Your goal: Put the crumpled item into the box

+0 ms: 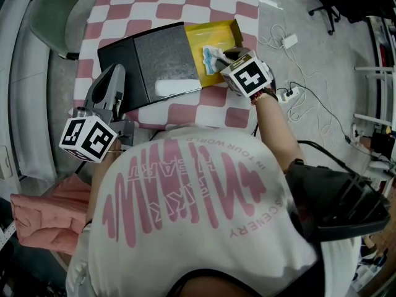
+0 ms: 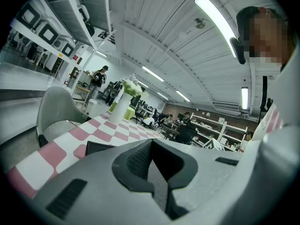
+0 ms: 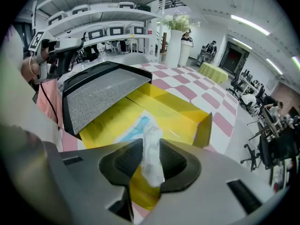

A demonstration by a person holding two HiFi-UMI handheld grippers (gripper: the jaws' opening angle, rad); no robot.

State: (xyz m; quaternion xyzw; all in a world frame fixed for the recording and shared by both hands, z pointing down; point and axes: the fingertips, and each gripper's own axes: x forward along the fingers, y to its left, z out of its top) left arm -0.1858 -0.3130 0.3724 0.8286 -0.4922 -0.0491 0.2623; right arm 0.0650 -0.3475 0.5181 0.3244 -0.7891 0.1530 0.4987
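Note:
An open yellow box (image 1: 218,34) lies on the pink-and-white checkered table (image 1: 185,2), its black lid (image 1: 151,60) folded out to the left. My right gripper (image 1: 230,58) hovers over the box's near right part. The crumpled white and blue item (image 3: 151,150) hangs between its pads above the yellow box floor (image 3: 183,118), and the jaws stand apart without pressing it. In the head view the crumpled item (image 1: 212,59) shows inside the box. My left gripper (image 1: 114,74) rests at the table's near left edge, by the lid's corner, shut and empty (image 2: 152,172).
A grey chair (image 1: 55,14) stands left of the table. Pink cloth (image 1: 43,218) lies at lower left. A power strip (image 1: 288,94) and cables trail on the floor to the right. A white vase with flowers (image 3: 174,43) stands at the table's far end.

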